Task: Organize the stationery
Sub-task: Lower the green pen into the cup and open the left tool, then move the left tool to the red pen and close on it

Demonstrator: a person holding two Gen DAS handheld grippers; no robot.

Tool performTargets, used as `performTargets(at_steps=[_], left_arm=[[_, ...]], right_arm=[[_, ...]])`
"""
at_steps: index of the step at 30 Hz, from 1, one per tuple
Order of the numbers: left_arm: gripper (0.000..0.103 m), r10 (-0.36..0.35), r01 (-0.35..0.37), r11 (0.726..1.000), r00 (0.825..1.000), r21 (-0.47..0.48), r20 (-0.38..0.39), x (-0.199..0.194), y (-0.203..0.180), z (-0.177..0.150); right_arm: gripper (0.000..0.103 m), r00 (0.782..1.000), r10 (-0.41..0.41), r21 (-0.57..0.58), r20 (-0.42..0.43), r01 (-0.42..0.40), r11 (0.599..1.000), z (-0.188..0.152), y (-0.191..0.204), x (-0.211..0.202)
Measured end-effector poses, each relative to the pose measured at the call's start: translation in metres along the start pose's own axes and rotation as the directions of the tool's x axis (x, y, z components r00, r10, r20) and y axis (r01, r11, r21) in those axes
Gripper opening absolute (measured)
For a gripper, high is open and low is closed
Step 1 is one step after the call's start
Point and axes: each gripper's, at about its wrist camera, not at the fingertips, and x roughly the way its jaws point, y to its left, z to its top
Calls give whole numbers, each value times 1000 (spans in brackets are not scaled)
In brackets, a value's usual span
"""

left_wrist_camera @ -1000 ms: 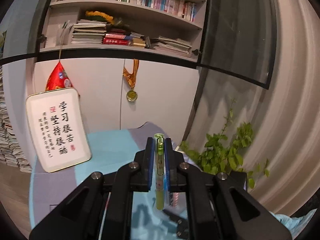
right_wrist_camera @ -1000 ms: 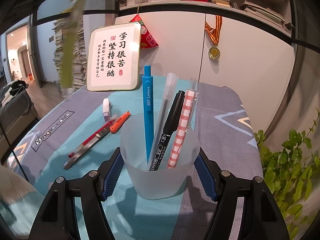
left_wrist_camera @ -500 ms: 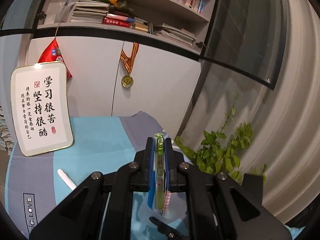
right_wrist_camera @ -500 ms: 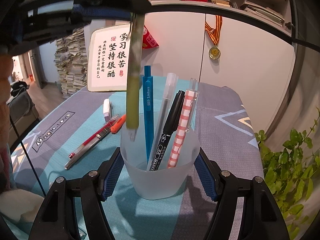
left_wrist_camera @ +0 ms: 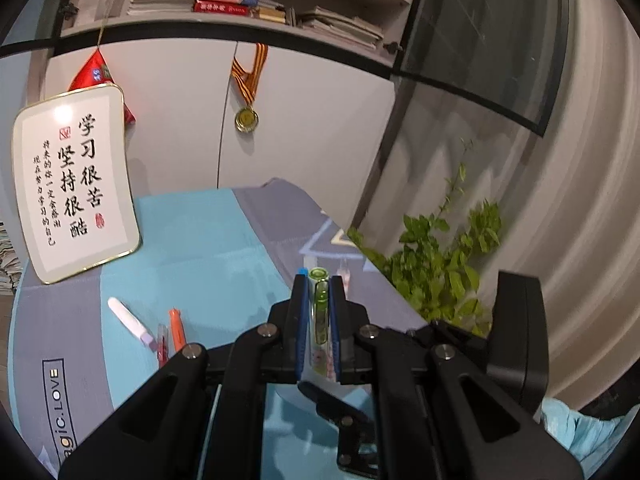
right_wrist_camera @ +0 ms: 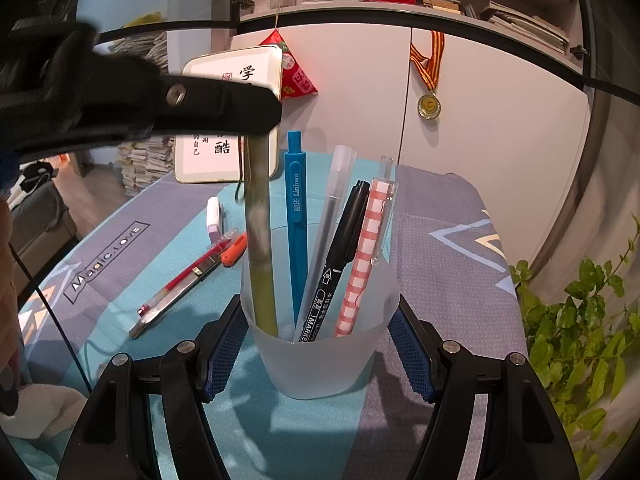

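While the right gripper (right_wrist_camera: 320, 356) clamps the frosted cup (right_wrist_camera: 320, 352) at lower centre, the left gripper (left_wrist_camera: 319, 316), pinched on the green pen (right_wrist_camera: 260, 248), has its tip deep inside the cup's left side; releasing seems next. Translucent yellow-green barrel, upright beside blue pen (right_wrist_camera: 296, 220)

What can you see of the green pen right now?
The green pen is a slim olive-green stick with a clear bright-green cap end. It stands nearly upright, clamped near its top by the left gripper. Its lower end is inside the frosted cup, at the left, beside the blue pen. The right gripper holds the cup.
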Motion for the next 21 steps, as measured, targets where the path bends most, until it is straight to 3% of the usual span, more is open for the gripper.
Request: performTargets(at_steps=[2,4,6,13,17,21], left_arm=[[11,-1,1,1000,1000,3,-13,-2,1,-2],[32,-4,4,1000,1000,0,-15,-6,3,-4],[45,2,-2,1000,1000,-7,2,-14,6,-5],[44,126,-125,992,992,-20,16,-37,39,-17],[43,215,-220,972,975,-83,-63,-31,75,-35],[41,269,-282,957,952,-72,-149,-19,93,-57]], right_arm=[[71,1000,-1,-1,-1,1,1000,0,0,-1],[71,1000,0,-3,-2,0,1000,-1,0,-1],[71,1000,-1,-4,0,1,1000,-2,1,0],[71,1000,-1,-3,-1,1,1000,-3,1,-1],[71,1000,-4,-5,-1,4,1000,-3,1,-1],[71,1000,-4,-5,-1,4,1000,-2,3,-2]])
